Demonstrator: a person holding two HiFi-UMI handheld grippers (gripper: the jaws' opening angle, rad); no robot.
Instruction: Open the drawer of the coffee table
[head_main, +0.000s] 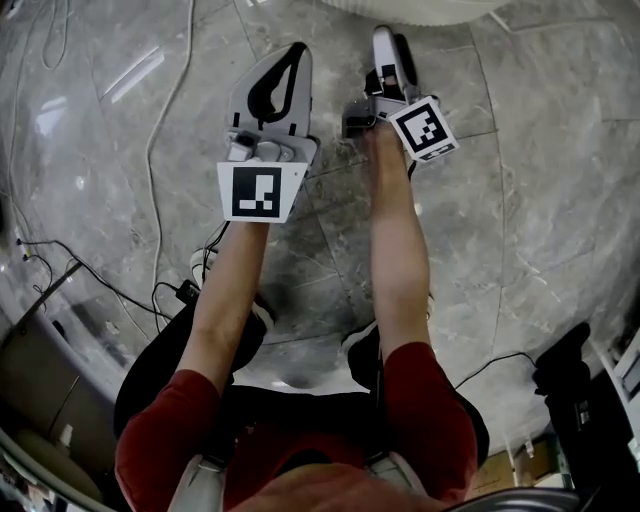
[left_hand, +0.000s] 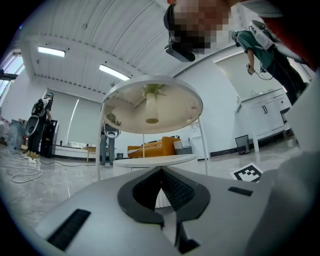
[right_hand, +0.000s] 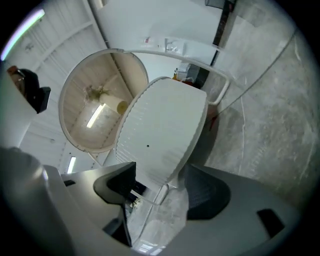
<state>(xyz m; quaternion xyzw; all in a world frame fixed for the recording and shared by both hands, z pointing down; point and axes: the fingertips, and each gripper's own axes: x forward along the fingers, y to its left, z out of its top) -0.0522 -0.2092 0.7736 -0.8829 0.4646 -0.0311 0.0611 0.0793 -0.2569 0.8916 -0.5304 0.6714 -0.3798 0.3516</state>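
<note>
Before the coffee table, two tongs over a marble floor.
- Left tongs: jaws together, empty.
- Right tongs: jaws apart, the table's ribbed lower drum seen through the gap.
- Head view only: table rim at the top edge, two red sleeves, loose cables.
- Left gripper view only: two round tiers, one orange sofa behind the table, one bin to its right.
- Drawer front: not discernible.
</note>
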